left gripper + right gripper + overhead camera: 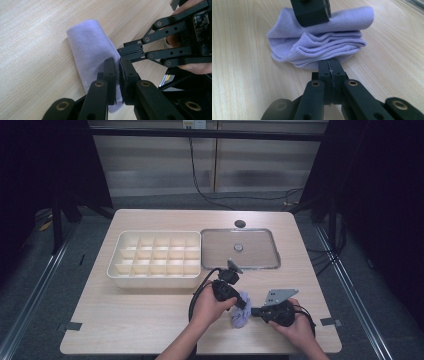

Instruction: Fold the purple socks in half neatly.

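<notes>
A folded lilac ribbed cloth [240,318] lies on the wooden table near its front edge, between the two hands. My left gripper [244,303] comes in from the left, and in the left gripper view my left gripper [118,75] is shut on the cloth [90,47] at its right edge. My right gripper [253,311] reaches in from the right. In the right gripper view my right gripper [329,66] is shut on the lowest fold of the cloth [324,47], a thin sliver showing between its pads. The left gripper's fingertips [312,12] press the cloth from above.
A cream box [150,281] with several open compartments stands at the middle left of the table. A clear shallow tray [272,251] with a small round knob lies to its right, and a dark hole [240,224] is behind that. Bare tabletop lies left of the hands.
</notes>
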{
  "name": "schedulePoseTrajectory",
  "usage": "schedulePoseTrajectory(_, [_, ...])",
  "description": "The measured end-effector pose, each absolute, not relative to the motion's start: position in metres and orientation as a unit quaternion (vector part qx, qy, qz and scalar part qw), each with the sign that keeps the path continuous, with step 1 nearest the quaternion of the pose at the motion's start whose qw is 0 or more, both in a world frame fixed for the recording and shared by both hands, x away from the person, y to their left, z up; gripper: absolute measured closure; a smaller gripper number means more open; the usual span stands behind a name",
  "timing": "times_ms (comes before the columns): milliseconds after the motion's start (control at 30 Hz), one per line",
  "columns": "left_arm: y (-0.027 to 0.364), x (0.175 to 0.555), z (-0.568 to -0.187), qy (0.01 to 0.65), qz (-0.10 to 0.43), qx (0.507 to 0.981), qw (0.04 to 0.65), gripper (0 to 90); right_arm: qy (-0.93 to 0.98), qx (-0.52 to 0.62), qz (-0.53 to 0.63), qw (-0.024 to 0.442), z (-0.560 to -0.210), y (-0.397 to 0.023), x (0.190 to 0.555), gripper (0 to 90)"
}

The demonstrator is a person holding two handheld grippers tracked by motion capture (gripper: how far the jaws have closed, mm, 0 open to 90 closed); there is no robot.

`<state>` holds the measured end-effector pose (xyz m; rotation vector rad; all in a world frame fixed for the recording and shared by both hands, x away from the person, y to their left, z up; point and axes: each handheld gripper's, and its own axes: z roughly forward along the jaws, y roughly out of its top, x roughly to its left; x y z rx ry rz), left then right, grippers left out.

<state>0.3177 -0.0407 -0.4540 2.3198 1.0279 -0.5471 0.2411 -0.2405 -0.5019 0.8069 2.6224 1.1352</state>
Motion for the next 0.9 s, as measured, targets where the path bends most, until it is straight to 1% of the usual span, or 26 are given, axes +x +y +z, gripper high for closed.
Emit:
schedulePoseTrajectory(33, [-0.0416, 0.3168, -0.4541, 0.388, -0.203, 0.856, 0.274, 84.5, 0.881, 0.269, 0.380, 0.087, -0.5019, -0.2404, 0.2413, 89.7])
schedulePoseTrajectory(67, [-0.0399, 0.3187, -0.4546, 0.370, -0.202, 0.867, 0.265, 84.5, 0.881, 0.269, 0.381, 0.087, -0.5019, -0.2402, 0.2414, 89.7])
schedulePoseTrajectory(133, [-0.0420, 0.3170, -0.4551, 0.381, -0.204, 0.860, 0.273, 84.5, 0.881, 0.268, 0.379, 0.086, -0.5016, -0.2395, 0.2410, 89.7])
schedulePoseTrajectory(533, [-0.0387, 0.3160, -0.4531, 0.371, -0.203, 0.868, 0.262, 84.4, 0.884, 0.260, 0.379, 0.083, -0.5011, -0.2332, 0.2381, 89.6])
schedulePoseTrajectory(900, [-0.0424, 0.3124, -0.4567, 0.381, -0.198, 0.862, 0.269, 84.1, 0.887, 0.260, 0.374, 0.084, -0.5001, -0.2344, 0.2371, 88.8])
